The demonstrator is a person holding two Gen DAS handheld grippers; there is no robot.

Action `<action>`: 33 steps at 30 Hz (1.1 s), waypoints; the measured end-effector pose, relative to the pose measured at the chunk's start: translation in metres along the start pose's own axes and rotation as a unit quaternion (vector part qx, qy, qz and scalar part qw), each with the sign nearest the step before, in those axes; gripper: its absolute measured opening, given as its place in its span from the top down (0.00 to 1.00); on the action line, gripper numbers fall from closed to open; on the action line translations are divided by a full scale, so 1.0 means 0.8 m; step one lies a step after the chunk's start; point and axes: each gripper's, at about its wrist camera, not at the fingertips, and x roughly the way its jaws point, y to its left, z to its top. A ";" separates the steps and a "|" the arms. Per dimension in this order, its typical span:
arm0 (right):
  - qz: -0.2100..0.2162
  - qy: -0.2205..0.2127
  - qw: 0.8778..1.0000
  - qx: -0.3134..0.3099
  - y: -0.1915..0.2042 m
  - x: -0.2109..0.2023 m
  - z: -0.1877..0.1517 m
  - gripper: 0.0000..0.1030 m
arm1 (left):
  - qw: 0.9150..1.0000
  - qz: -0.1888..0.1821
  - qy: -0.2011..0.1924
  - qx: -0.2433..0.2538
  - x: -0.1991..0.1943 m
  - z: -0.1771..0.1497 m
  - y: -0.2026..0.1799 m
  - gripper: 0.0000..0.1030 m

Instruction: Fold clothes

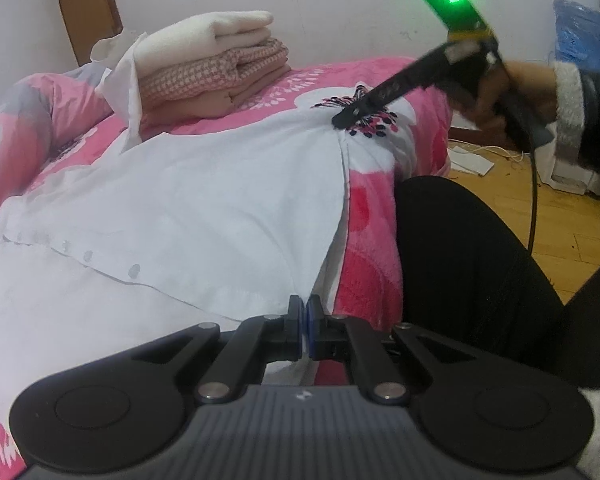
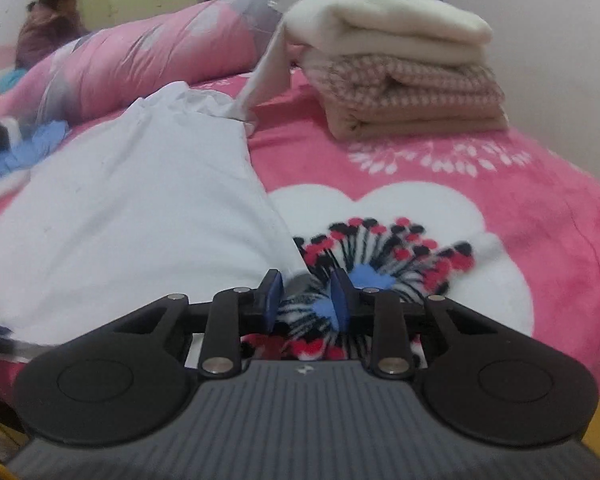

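Lying spread over the pink floral blanket (image 2: 480,200) on the bed, the white shirt (image 1: 172,208) reaches toward the near edge, where the left gripper (image 1: 305,322) has its jaws pressed together on the shirt's hem. The right gripper (image 2: 305,300) hovers just beside the shirt's other corner, jaws apart, holding nothing. A stack of folded clothes (image 2: 404,68) sits toward the far side by the wall
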 end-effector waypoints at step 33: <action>0.125 0.092 0.981 0.115 0.035 0.262 0.213 0.54 | 0.979 -0.065 -0.081 -0.173 0.040 -0.008 0.111 0.51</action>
